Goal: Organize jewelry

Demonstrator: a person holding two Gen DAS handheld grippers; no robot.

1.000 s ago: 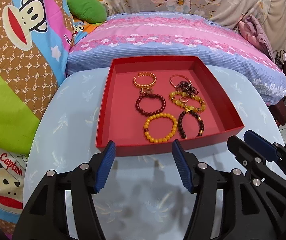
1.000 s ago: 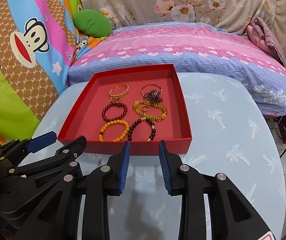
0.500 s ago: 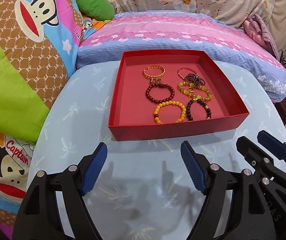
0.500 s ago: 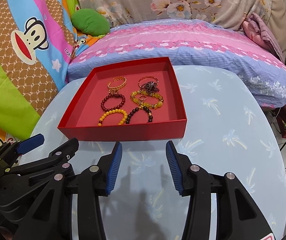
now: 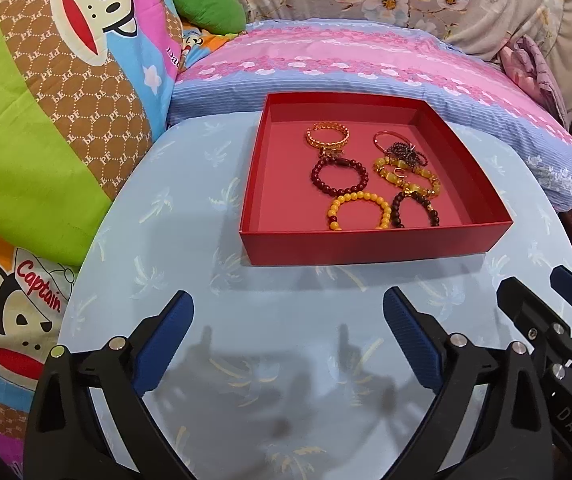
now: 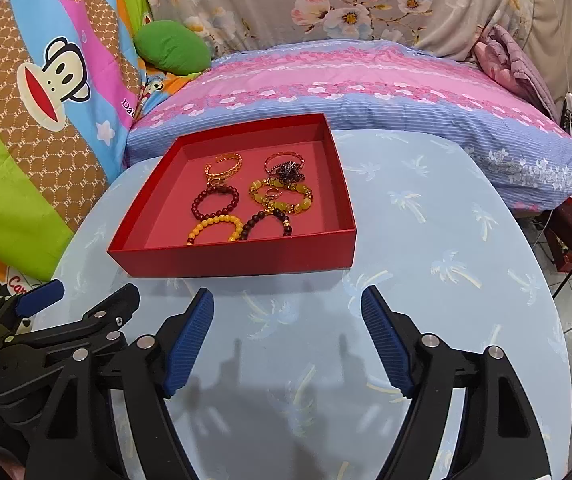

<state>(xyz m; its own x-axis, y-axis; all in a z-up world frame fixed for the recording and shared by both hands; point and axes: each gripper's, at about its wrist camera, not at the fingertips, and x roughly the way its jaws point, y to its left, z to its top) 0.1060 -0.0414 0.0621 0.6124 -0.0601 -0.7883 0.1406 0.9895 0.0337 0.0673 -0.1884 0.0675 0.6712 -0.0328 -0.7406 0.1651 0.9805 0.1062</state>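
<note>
A shallow red box (image 5: 370, 246) (image 6: 237, 260) stands on the pale blue table and holds several bracelets: a gold chain one (image 5: 328, 136), a dark red beaded one (image 5: 340, 178), a yellow beaded one (image 5: 360, 210) (image 6: 213, 230), a dark brown one (image 5: 416, 208) and a yellow-green one (image 5: 408, 178). My left gripper (image 5: 288, 326) hovers over the table in front of the box, its jaws opening wide with nothing between them. My right gripper (image 6: 288, 318) hangs beside it, also short of the box, jaws opening and empty.
The round table (image 6: 446, 240) with a palm-tree cloth has bare surface to the right of the box. Behind it lies a pink and blue striped cushion (image 5: 346, 60). Cartoon monkey bedding (image 5: 65, 80) and a green pillow (image 5: 207, 6) fill the left.
Both grippers' jaws have spread much wider. Both have drawn back from the red box, which now sits farther off in each view. The jewelry has not moved.
</note>
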